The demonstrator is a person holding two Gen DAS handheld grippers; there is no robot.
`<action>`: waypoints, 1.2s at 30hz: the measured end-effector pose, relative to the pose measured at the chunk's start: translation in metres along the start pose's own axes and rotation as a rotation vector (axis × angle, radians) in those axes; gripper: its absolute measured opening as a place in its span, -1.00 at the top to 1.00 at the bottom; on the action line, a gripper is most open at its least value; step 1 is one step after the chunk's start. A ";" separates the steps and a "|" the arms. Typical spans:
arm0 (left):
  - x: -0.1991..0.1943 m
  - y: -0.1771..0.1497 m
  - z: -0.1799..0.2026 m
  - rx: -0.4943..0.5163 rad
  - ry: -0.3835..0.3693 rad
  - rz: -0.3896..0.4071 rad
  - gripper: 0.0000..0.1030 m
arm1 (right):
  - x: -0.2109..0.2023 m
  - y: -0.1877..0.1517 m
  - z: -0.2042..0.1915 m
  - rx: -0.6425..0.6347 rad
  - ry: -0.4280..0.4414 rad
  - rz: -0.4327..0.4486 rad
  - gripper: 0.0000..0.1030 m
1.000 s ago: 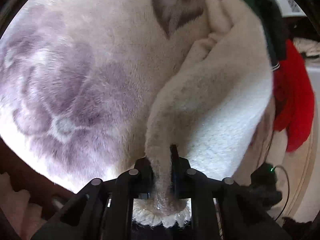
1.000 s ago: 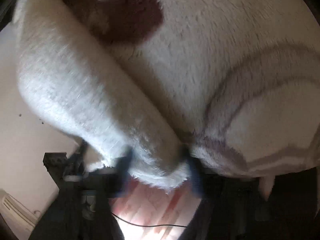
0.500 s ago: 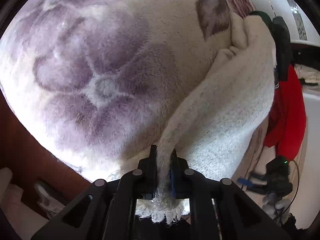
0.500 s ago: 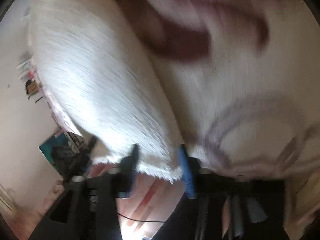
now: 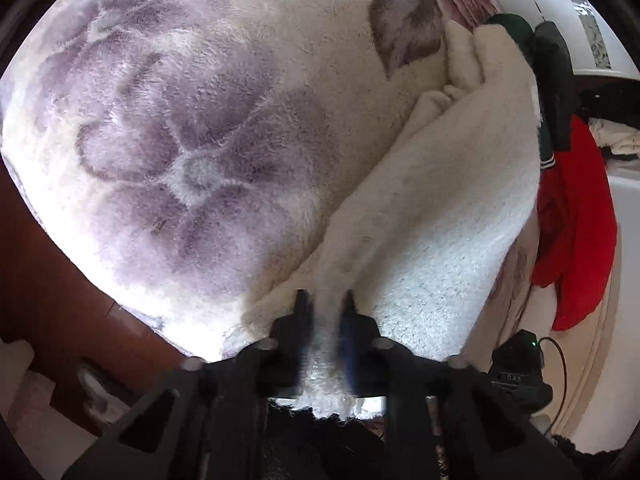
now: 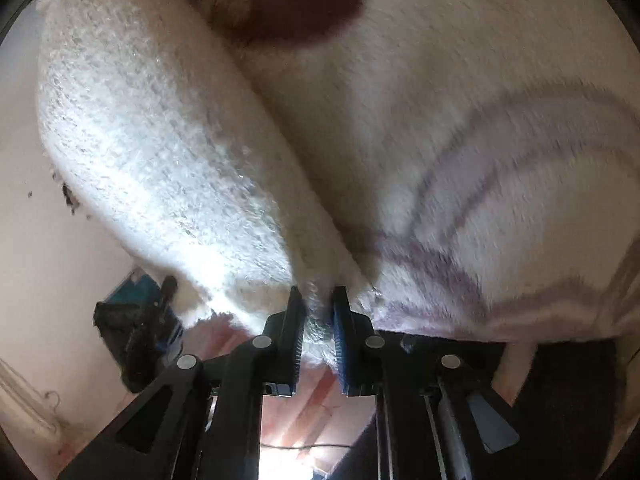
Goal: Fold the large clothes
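Observation:
A fluffy white blanket point(image 5: 208, 128) printed with a purple flower fills the left wrist view, its plain white underside point(image 5: 440, 208) folded over on the right. My left gripper point(image 5: 324, 300) is shut on a ridge of that folded edge, and the fabric bulges out behind the pads. In the right wrist view the same blanket point(image 6: 400, 100) hangs close to the lens, with the plain underside point(image 6: 140, 140) to the left. The jaws of my right gripper point(image 6: 317, 296) are closing on the blanket's lower edge, with a thin fold of fabric pinched between the pads.
A red garment point(image 5: 576, 216) and a dark green one point(image 5: 552, 80) lie to the right of the blanket. A black device with a green light point(image 5: 520, 364) and a cable sits lower right. Brown wooden furniture point(image 5: 60, 280) is at the left. A pale wall point(image 6: 40, 240) and a dark object point(image 6: 136, 332) show under the right-hand edge.
The right jaws stood wide around a thick bunch of the edge and have drawn together on a thinner fold. The left gripper kept its hold while the flower pattern slid toward the view's middle.

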State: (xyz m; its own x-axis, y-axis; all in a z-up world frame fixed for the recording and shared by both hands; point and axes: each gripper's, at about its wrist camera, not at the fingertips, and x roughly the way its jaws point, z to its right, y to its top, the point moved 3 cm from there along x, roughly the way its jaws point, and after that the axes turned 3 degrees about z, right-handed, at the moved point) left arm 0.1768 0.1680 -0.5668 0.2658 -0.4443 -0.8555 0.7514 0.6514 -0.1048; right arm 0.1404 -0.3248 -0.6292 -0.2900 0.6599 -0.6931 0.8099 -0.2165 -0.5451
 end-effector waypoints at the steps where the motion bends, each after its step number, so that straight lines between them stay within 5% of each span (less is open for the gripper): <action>1: 0.001 0.000 -0.002 -0.014 0.004 0.010 0.83 | -0.001 -0.001 0.000 0.004 -0.014 0.017 0.78; 5: 0.014 0.002 -0.020 -0.113 -0.011 -0.044 0.72 | 0.002 -0.003 -0.004 -0.057 -0.082 -0.009 0.75; 7: 0.003 0.002 -0.017 -0.147 -0.028 -0.053 0.52 | -0.002 -0.002 -0.009 -0.030 -0.072 -0.039 0.48; 9: -0.021 -0.003 -0.013 -0.153 -0.010 -0.029 0.46 | -0.011 -0.009 0.007 0.077 -0.015 -0.077 -0.01; 12: -0.042 -0.027 -0.008 -0.180 0.032 0.002 -0.16 | -0.012 -0.024 0.027 0.220 0.089 -0.095 -0.03; 17: 0.012 -0.083 0.008 -0.325 -0.129 -0.119 -0.26 | 0.014 -0.023 0.040 0.377 0.259 -0.059 -0.03; 20: 0.067 -0.106 0.018 -0.437 -0.247 -0.157 -0.26 | 0.027 -0.027 0.039 0.386 0.262 -0.035 0.73; 22: 0.091 -0.117 0.018 -0.528 -0.316 -0.123 -0.26 | 0.019 -0.028 0.035 0.344 0.232 -0.014 0.78; 24: 0.095 -0.119 0.023 -0.546 -0.356 -0.033 -0.22 | 0.015 -0.028 0.026 0.283 0.185 0.000 0.83; 25: 0.095 -0.118 0.026 -0.542 -0.348 -0.003 -0.02 | 0.017 -0.027 0.021 0.279 0.179 0.002 0.83; 26: 0.091 -0.117 0.035 -0.525 -0.358 0.059 0.35 | 0.019 -0.026 0.015 0.270 0.177 -0.006 0.84; 27: 0.090 -0.117 0.042 -0.507 -0.368 0.087 0.93 | 0.025 -0.029 0.005 0.251 0.172 -0.012 0.85; 28: 0.088 -0.117 0.047 -0.498 -0.386 0.108 0.93 | 0.023 -0.031 -0.001 0.235 0.166 -0.012 0.85; 31: 0.077 -0.115 0.072 -0.446 -0.604 0.190 0.93 | 0.035 -0.035 -0.029 0.209 0.223 -0.038 0.86; 34: 0.065 -0.114 0.078 -0.424 -0.819 0.240 0.93 | 0.038 -0.050 -0.044 0.122 0.191 -0.065 1.00; 36: 0.063 -0.115 0.063 -0.427 -0.746 0.220 0.92 | 0.046 -0.058 -0.044 0.083 0.140 -0.094 1.00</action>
State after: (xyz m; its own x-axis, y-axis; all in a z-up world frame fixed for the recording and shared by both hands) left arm 0.1455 0.0259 -0.5767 0.8141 -0.4701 -0.3408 0.3873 0.8769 -0.2846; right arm 0.1021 -0.2496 -0.6086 -0.2841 0.7724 -0.5680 0.7359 -0.2040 -0.6456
